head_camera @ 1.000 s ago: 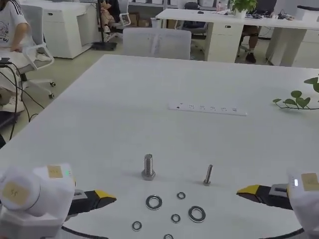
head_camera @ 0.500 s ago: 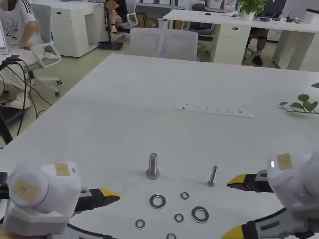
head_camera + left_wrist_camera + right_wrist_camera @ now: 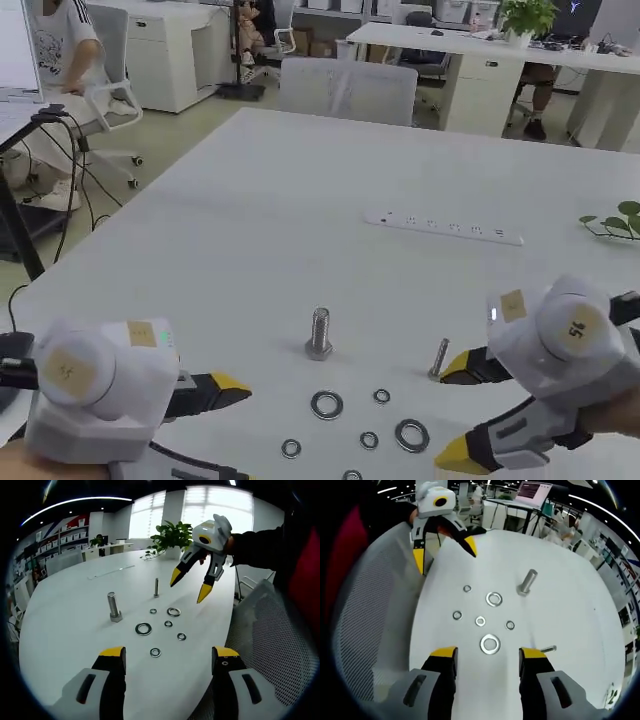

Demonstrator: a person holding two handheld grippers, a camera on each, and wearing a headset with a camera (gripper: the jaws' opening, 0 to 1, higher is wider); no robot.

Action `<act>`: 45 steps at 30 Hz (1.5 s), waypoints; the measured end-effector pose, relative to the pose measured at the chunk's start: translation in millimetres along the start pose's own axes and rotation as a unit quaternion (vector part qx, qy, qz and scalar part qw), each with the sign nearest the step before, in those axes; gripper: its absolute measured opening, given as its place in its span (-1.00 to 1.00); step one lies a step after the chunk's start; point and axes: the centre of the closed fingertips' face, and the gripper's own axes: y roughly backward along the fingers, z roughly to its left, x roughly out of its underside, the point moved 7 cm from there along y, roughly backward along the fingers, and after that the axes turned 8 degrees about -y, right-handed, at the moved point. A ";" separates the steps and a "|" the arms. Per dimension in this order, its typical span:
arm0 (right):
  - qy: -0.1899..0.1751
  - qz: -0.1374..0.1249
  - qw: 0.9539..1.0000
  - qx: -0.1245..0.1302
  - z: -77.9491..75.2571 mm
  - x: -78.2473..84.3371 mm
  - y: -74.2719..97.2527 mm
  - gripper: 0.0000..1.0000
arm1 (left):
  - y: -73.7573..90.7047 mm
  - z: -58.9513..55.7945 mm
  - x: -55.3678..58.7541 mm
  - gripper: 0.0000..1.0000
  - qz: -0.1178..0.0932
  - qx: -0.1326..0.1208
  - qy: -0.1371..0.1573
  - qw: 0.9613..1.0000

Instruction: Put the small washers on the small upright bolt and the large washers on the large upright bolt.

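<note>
The large upright bolt (image 3: 319, 335) (image 3: 113, 607) (image 3: 527, 581) and the thin small bolt (image 3: 440, 357) (image 3: 156, 586) (image 3: 547, 649) stand on the white table. Two large washers (image 3: 326, 405) (image 3: 411, 435) and several small washers (image 3: 381, 396) lie flat in front of them. My right gripper (image 3: 450, 413) (image 3: 489, 653) (image 3: 189, 586) hangs open just right of the washers, its upper tip close to the small bolt. My left gripper (image 3: 228, 425) (image 3: 168, 652) (image 3: 445, 554) stands open at the washers' left. Nothing is held.
A white power strip (image 3: 444, 228) lies farther back on the table (image 3: 300, 200). A plant sprig (image 3: 612, 222) is at the far right edge. A grey chair (image 3: 345, 92), desks and seated people are beyond the table.
My right gripper has moved left and up, from the table's right edge to beside the small bolt and washers. The left gripper has barely moved. The head camera has shifted.
</note>
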 end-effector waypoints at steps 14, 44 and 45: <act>0.023 0.059 0.997 -0.032 -3.1 -6.3 -21.1 -0.16 | -1.1 -1.2 0.1 0.36 0.003 0.003 0.000 1.000; 0.047 0.135 0.988 -0.055 -10.4 -5.6 -50.0 -0.36 | -2.4 -1.5 -1.5 0.33 0.004 0.004 0.000 1.000; 0.047 0.138 0.988 -0.056 -10.4 -5.4 -50.6 -0.37 | -2.5 -1.5 -1.5 0.33 0.004 0.003 0.000 1.000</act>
